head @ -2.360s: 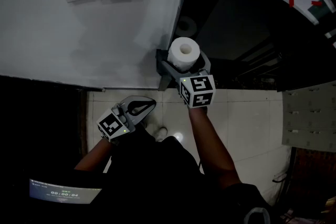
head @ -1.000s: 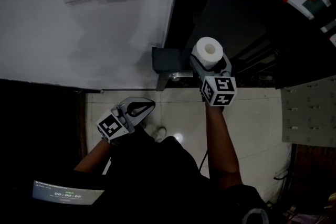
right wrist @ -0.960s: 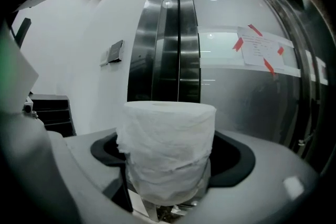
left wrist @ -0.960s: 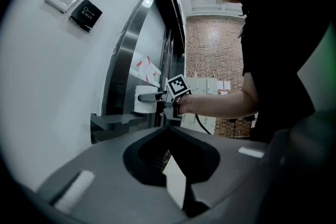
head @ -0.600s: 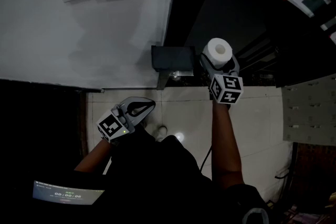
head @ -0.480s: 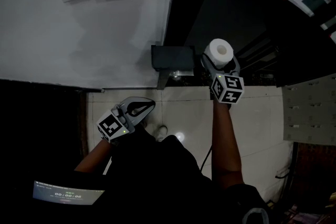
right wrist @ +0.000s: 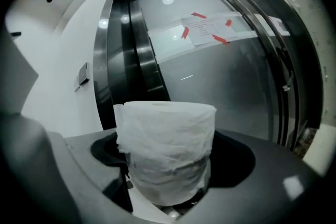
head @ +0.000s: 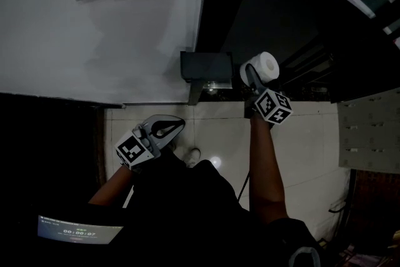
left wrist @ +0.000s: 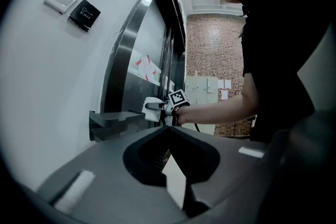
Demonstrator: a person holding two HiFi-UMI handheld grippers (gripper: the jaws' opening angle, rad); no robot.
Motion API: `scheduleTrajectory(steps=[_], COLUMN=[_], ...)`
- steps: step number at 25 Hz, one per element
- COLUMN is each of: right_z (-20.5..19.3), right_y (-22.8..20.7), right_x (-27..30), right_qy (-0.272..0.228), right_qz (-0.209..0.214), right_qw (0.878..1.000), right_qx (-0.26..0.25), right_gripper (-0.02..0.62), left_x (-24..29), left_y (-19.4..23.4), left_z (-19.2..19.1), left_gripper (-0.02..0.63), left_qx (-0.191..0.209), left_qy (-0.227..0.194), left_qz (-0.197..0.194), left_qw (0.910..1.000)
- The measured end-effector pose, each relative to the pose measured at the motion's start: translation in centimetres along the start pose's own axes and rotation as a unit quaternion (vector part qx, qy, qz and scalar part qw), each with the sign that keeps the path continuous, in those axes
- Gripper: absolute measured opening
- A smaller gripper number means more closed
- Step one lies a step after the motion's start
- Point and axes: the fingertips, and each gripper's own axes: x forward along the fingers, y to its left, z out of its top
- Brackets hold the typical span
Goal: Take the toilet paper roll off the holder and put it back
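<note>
Left gripper (head: 177,125): smooth grey plastic, jaws closed tip to tip, nothing between them. Holder (head: 206,67): dark, boxy bracket at the edge of the white wall (head: 94,40), bare; its fixing is too dim to make out. Toilet paper roll (head: 263,65): soft, crinkled white cylinder, off the holder and just to its right, clamped between the wide-set jaws of the right gripper (head: 254,77), which hide its base.

left gripper (head: 167,127): grey | right gripper (head: 258,70): grey | marker cubes (head: 131,150): black-white | clothing (head: 187,209): black
</note>
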Motion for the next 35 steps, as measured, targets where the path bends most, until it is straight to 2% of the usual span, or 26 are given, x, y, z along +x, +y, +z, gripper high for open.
scheduleTrajectory(steps=[5, 7, 9, 14, 15, 18, 19, 20, 25, 35], right_z=[-1.9, -2.6, -3.4, -6.3, -7.2, -9.9, -10.5, -11.1, -12.4, -12.1], right_y=[-1.9, -2.1, -2.4, -3.0, -3.2, -3.3, -3.1, -2.9, -1.8, 0.3], right_x=[0.1, 0.2, 0.2, 0.2, 0.2, 0.3, 0.4, 0.4, 0.6, 1.7], right_qy=[-0.021, -0.029, -0.042, -0.071, -0.074, -0.078, -0.077, -0.075, -0.068, -0.060], right_qz=[0.003, 0.010, 0.019, 0.036, 0.038, 0.042, 0.043, 0.043, 0.047, 0.059], right_qw=[0.991, 0.981, 0.966, 0.912, 0.898, 0.844, 0.832, 0.826, 0.819, 0.824], right_qx=[0.134, 0.190, 0.253, 0.402, 0.432, 0.528, 0.547, 0.557, 0.568, 0.560], right_gripper=[0.448, 0.448, 0.448, 0.448, 0.448, 0.448, 0.448, 0.448, 0.448, 0.448], left_x=[0.0, 0.0, 0.0, -0.3, -0.3, -0.3, -0.4, -0.4, -0.7, -0.9], left_y=[0.0, -0.1, -0.1, 0.2, 0.1, 0.1, 0.1, 0.1, 0.3, 0.2], left_z=[-0.1, 0.0, 0.0, -0.6, -0.4, -0.1, -0.1, -0.2, -0.7, -0.5], left_gripper=[0.002, 0.002, 0.002, 0.002, 0.002, 0.002, 0.002, 0.002, 0.002, 0.002], left_qx=[0.004, -0.001, -0.001, 0.009, 0.007, -0.002, -0.002, 0.000, 0.014, -0.002], left_qy=[0.000, 0.002, 0.003, 0.001, 0.002, 0.002, 0.002, 0.002, 0.000, 0.001], left_qz=[-0.001, 0.000, 0.001, 0.002, 0.002, 0.005, 0.006, 0.006, 0.007, 0.012], left_qw=[1.0000, 1.0000, 1.0000, 1.0000, 1.0000, 1.0000, 1.0000, 1.0000, 0.9999, 0.9999])
